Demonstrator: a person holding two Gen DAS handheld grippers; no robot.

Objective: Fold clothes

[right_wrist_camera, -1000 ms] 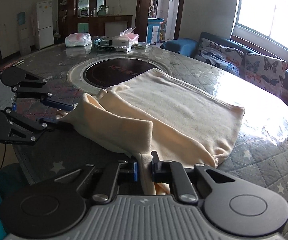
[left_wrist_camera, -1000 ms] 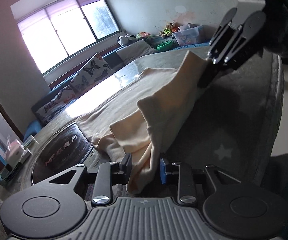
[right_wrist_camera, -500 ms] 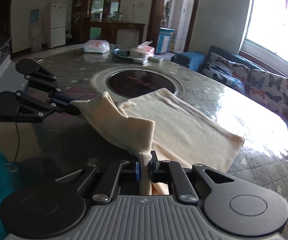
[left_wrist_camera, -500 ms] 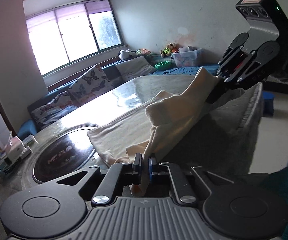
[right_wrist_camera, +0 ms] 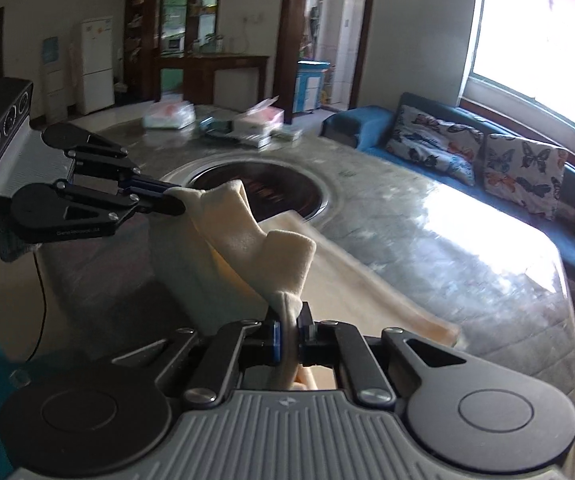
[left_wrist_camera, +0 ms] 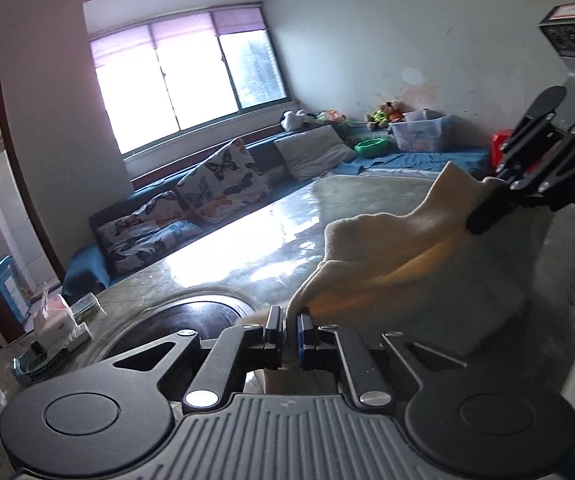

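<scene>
One large round table (right_wrist_camera: pixel 467 272) with a grey quilted, star-printed cover fills most of both views, and one dark circular inset (right_wrist_camera: pixel 283 192) sits at its middle inside a pale ring. One blue sofa (right_wrist_camera: pixel 371 128) runs along the wall under one wide window (left_wrist_camera: pixel 191 80); the left wrist view shows three butterfly-print cushions (left_wrist_camera: pixel 223 180) on it, plus one plain grey cushion (left_wrist_camera: pixel 315 152). One cream garment (right_wrist_camera: pixel 347 292) is the only piece of clothing: its far part lies flat on the table just beside the inset, while its near edge is lifted clear of the surface and stretched between two grippers. The left gripper (left_wrist_camera: pixel 291 330) has its two fingers pressed together on one corner of the garment (left_wrist_camera: pixel 387 248), the cloth bunching up out of the jaws. The right gripper (right_wrist_camera: pixel 287 334) likewise has its two fingers clamped on the other raised corner, with a fold of fabric standing up just above them. Each gripper also shows in the other's view, the left gripper (right_wrist_camera: pixel 171 202) and the right gripper (left_wrist_camera: pixel 483 216) both pinching the cloth's edge. Beyond the inset, one tissue box (right_wrist_camera: pixel 259 118) stands near one white plastic-wrapped pack (right_wrist_camera: pixel 169 116) on the far part of the table. One white refrigerator (right_wrist_camera: pixel 95 66) stands against the back wall.
</scene>
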